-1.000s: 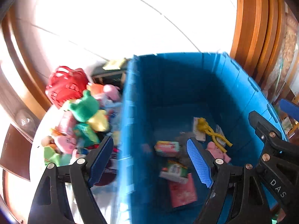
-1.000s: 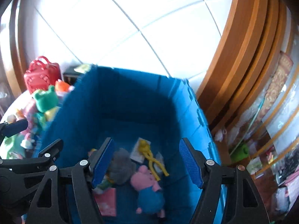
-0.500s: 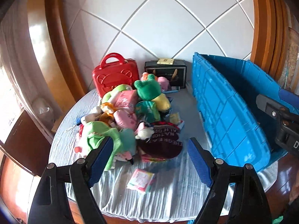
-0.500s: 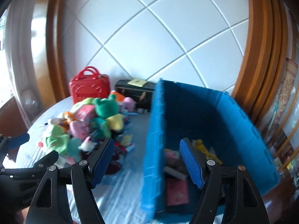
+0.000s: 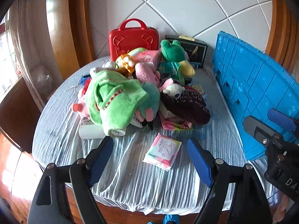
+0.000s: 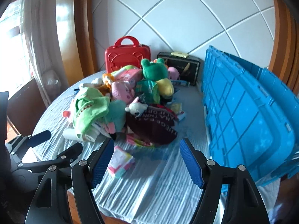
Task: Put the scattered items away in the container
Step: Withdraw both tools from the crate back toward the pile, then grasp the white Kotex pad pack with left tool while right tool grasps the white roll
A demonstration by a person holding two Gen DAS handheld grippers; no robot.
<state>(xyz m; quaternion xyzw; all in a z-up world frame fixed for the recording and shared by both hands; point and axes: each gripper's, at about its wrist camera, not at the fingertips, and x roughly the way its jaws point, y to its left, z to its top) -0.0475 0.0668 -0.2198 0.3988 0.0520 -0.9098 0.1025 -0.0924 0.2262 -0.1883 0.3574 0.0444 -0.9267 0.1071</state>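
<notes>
Facing the pile [image 5: 142, 85] on the table [image 5: 56, 130], untidied beside the crate [image 5: 257, 85]; my left gripper [image 5: 150, 160] and right gripper [image 6: 146, 162] spread, empty; packet [image 5: 162, 152] nearest; crate's inside unseen

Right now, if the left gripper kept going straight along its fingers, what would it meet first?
Most likely the pink-and-white packet lying alone on the striped cloth. It sits between the open left gripper fingers' line, nearer than the toy pile. Depth is uncertain, so it might meet the cloth first.
</notes>
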